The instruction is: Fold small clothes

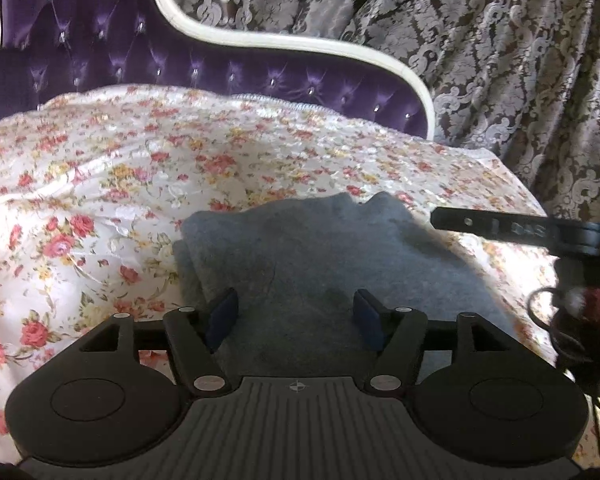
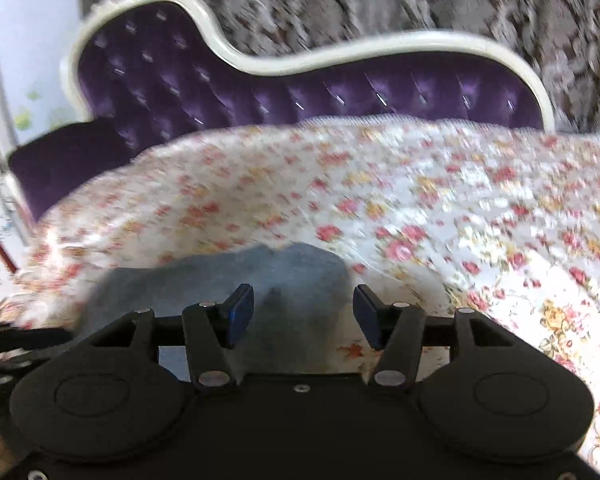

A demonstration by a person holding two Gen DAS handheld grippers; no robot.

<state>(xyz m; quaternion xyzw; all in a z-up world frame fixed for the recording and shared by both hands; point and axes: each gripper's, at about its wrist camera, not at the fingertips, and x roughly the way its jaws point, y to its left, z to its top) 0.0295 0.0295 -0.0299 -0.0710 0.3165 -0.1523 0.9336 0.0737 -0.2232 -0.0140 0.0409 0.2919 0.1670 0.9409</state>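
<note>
Grey garment (image 1: 320,256) laid folded on floral bedspread (image 1: 100,184). Left gripper (image 1: 296,318) and right gripper (image 2: 303,312) seen with jaws apart, nothing gripped.

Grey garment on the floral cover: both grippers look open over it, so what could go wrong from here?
1. The folded grey garment lies on a rumpled, shiny floral cover; a nudge might slide it or spring the fold open.
2. The left gripper and right gripper hang open just above the cloth; closing again could pinch the cover along with it.
3. The right wrist view is blurred, so the far edge's alignment is hard to judge.
</note>
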